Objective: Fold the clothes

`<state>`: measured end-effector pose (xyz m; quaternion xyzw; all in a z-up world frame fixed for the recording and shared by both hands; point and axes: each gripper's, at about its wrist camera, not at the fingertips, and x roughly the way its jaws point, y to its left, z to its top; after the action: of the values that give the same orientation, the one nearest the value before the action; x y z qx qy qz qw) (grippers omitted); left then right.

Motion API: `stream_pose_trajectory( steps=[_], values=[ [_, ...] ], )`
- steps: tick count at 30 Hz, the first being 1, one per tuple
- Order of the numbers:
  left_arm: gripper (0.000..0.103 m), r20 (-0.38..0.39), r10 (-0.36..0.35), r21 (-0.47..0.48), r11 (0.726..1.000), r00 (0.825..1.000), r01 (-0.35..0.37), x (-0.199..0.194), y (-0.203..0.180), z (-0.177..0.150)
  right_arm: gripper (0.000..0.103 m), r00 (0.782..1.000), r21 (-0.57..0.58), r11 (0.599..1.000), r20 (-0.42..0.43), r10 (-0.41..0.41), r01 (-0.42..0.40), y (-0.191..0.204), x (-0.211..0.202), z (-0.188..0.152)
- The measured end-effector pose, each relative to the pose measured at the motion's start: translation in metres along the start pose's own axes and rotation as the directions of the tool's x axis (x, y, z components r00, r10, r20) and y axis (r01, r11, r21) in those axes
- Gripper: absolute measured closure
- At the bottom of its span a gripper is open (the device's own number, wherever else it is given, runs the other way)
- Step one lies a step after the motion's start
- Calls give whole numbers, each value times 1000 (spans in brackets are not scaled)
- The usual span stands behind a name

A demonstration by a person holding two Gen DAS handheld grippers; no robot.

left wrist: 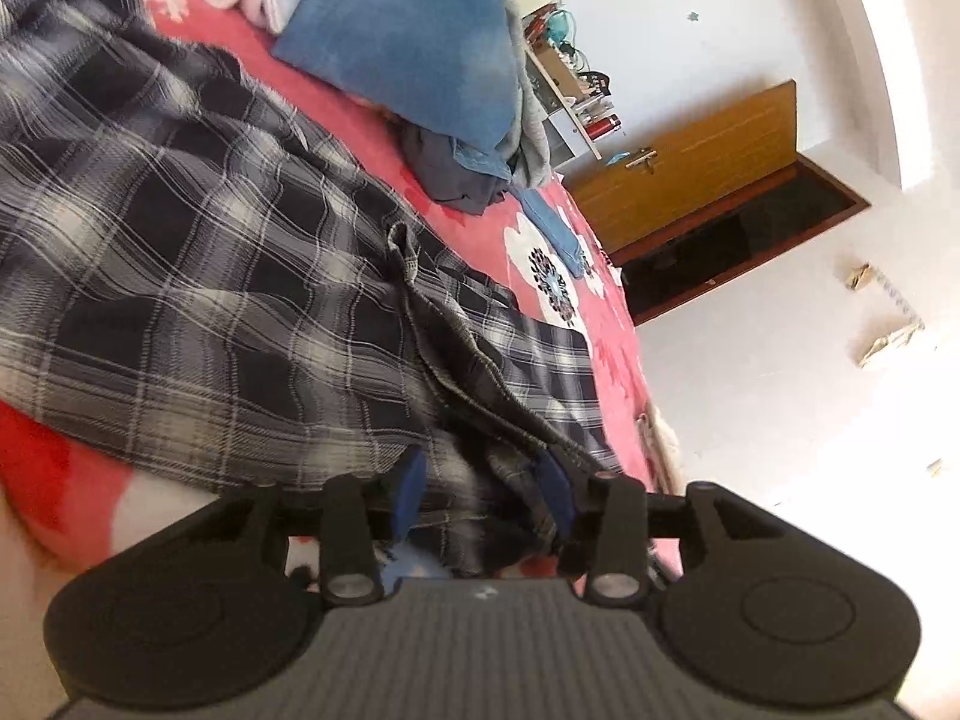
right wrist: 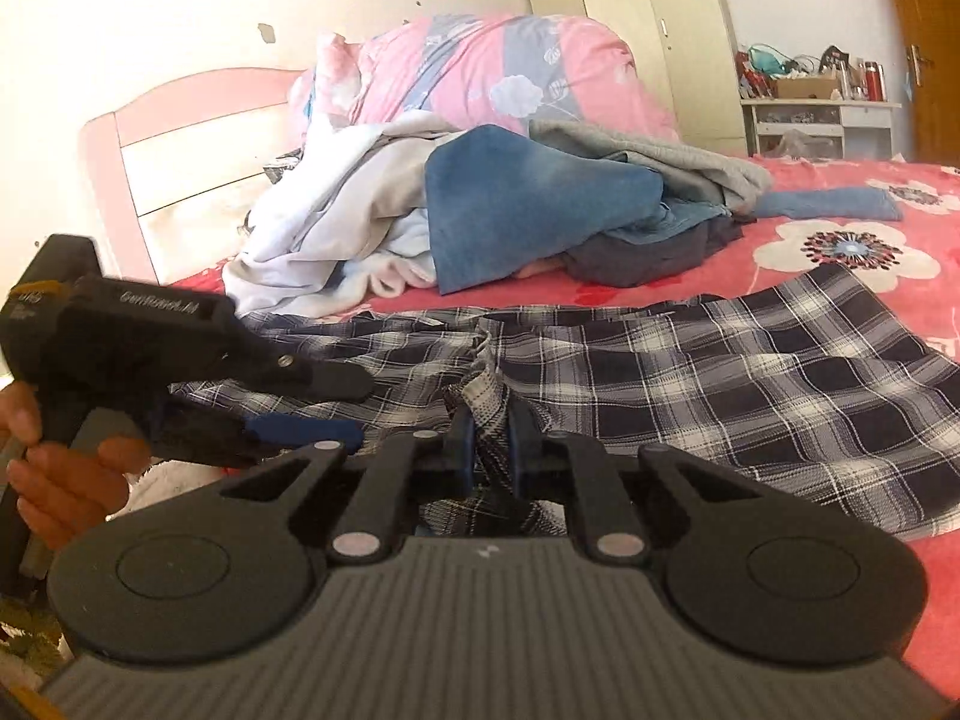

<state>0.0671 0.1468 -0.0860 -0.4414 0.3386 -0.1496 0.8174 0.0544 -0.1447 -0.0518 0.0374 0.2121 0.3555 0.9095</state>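
Note:
A black-and-white plaid shirt (left wrist: 180,240) (right wrist: 720,372) lies spread on the red flowered bedspread (left wrist: 606,336) (right wrist: 840,204). My right gripper (right wrist: 492,444) is shut on a raised fold of the shirt near its middle seam, and the cloth stands pinched between the blue pads. My left gripper (left wrist: 480,480) has its blue pads apart, with bunched plaid cloth lying loosely between them. In the right wrist view the left gripper (right wrist: 360,408) reaches in from the left just above the shirt's near edge, held by a person's hand (right wrist: 60,480).
A heap of clothes sits beyond the shirt: blue denim (left wrist: 408,42) (right wrist: 528,198), a grey garment (right wrist: 660,156) and white cloth (right wrist: 336,204). Behind are a pink duvet (right wrist: 498,66) and a pink headboard (right wrist: 180,138). A wooden door (left wrist: 690,168) and a cluttered white table (right wrist: 822,114) stand off the bed.

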Motion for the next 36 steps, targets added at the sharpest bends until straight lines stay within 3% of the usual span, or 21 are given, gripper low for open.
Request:
stream_pose_trajectory(
  steps=[2,5,12,17,24,26,29,36],
  values=[
    [48,-10,-27,-51,998,1000,26,9,4,10,94,1000,7,1000,8,7,-7,-1,-1,0],
    [44,-28,-38,-115,993,999,35,27,8,26,94,1000,13,1000,23,15,-16,-4,-2,1],
    [44,-131,43,-182,981,991,-66,81,16,60,95,998,2,1000,53,29,-30,-4,-3,4],
    [45,-157,75,-167,981,985,-102,95,13,67,95,999,-32,999,46,20,-18,-5,0,2],
    [49,-166,99,-170,977,981,-128,100,13,72,90,999,-148,989,-22,26,-29,12,8,-12],
    [50,-167,106,-169,977,980,-134,101,12,73,78,999,-187,982,-34,6,-12,20,9,-17],
    [51,-170,112,-171,975,979,-141,101,12,74,72,999,-256,967,-45,-11,-1,32,10,-23],
    [52,-170,110,-174,975,979,-140,101,12,74,71,993,-410,910,-74,-94,56,56,23,-32]
  ],
)
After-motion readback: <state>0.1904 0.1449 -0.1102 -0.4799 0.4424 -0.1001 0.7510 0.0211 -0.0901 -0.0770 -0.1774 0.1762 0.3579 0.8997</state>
